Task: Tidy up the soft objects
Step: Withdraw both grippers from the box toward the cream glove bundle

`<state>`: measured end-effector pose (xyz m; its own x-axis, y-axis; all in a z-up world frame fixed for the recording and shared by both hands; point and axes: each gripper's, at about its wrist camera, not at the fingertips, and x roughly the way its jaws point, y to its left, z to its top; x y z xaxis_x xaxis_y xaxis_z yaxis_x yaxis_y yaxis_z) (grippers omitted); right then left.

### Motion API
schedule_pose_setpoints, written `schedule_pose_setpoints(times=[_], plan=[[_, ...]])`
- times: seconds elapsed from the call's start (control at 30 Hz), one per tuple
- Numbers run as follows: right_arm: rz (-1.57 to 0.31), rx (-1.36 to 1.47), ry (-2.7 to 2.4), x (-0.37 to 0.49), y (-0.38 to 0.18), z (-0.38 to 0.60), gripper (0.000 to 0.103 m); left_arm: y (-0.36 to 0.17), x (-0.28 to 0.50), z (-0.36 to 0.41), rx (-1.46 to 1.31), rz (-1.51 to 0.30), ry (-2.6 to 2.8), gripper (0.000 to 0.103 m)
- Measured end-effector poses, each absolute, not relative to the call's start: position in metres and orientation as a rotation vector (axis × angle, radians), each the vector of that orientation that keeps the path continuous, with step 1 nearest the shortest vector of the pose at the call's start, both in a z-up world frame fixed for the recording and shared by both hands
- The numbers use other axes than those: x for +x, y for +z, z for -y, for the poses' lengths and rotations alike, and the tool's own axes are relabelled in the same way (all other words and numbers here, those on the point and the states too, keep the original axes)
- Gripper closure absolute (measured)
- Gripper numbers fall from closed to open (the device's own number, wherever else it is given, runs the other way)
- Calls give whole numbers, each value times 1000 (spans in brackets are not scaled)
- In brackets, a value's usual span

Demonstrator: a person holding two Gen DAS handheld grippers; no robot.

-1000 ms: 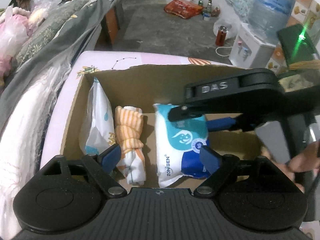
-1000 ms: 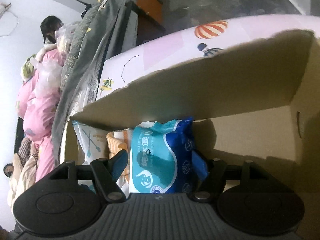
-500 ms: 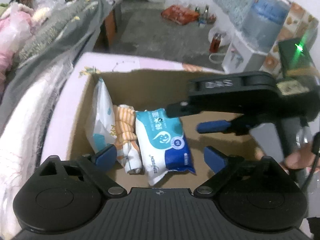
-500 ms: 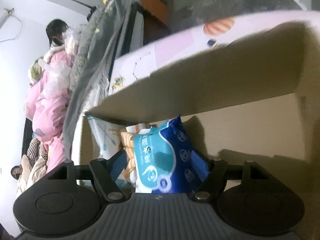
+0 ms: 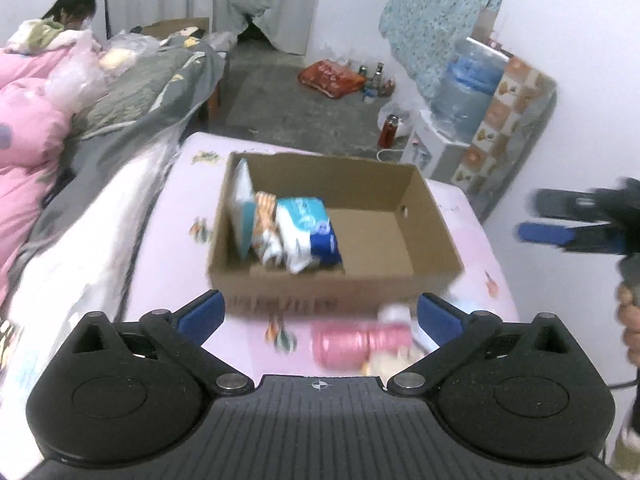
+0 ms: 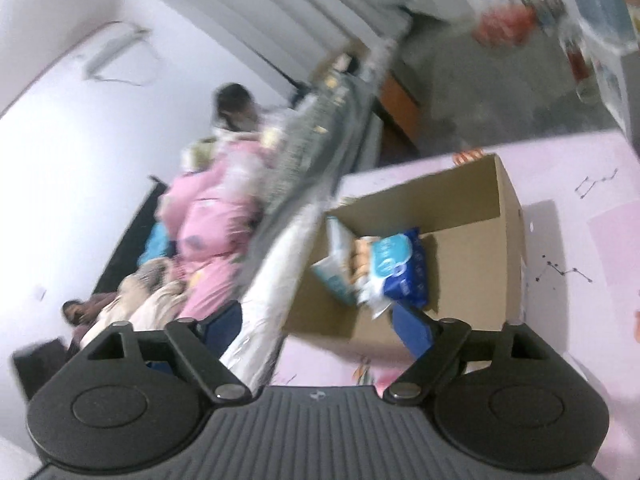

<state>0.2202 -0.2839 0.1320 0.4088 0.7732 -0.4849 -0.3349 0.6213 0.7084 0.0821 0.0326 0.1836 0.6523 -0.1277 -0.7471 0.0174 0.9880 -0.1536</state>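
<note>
Squarely on the pink printed sheet of the bed [image 5: 472, 216] sits a plain brown cardboard box [image 5: 280, 300], open-topped, with matte walls and a small round hole in its right side; packed upright against its left wall are three soft things: a thin white and teal plastic pouch [image 5: 242, 216], a rolled orange-striped cloth [image 5: 266, 228], and a plump, glossy blue and white wipes pack [image 5: 310, 232] leaning on the cloth; the box's right half shows bare cardboard floor; near the bed's front edge lies a blurred pink roll [image 5: 352, 346], outside the box; the left gripper [image 5: 318, 316] has its jaws opening with nothing between them; the right gripper [image 6: 320, 326] likewise is opening, empty, its blue pads apart.
</note>
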Motion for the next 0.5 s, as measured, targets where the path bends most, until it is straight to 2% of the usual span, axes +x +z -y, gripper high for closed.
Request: schedule_pose_setpoints(times=[0.23,0.33,0.5], plan=[[-703,477,791,94,169,339,31,155,6,-32,-99,-899,-93,0],[-713,461,780,65,151,344,31,126,-12,-22,-117,-904,-131,0],[-846,341,753,58,96,316,31,80,-12,7,-105,-903,-198,0]])
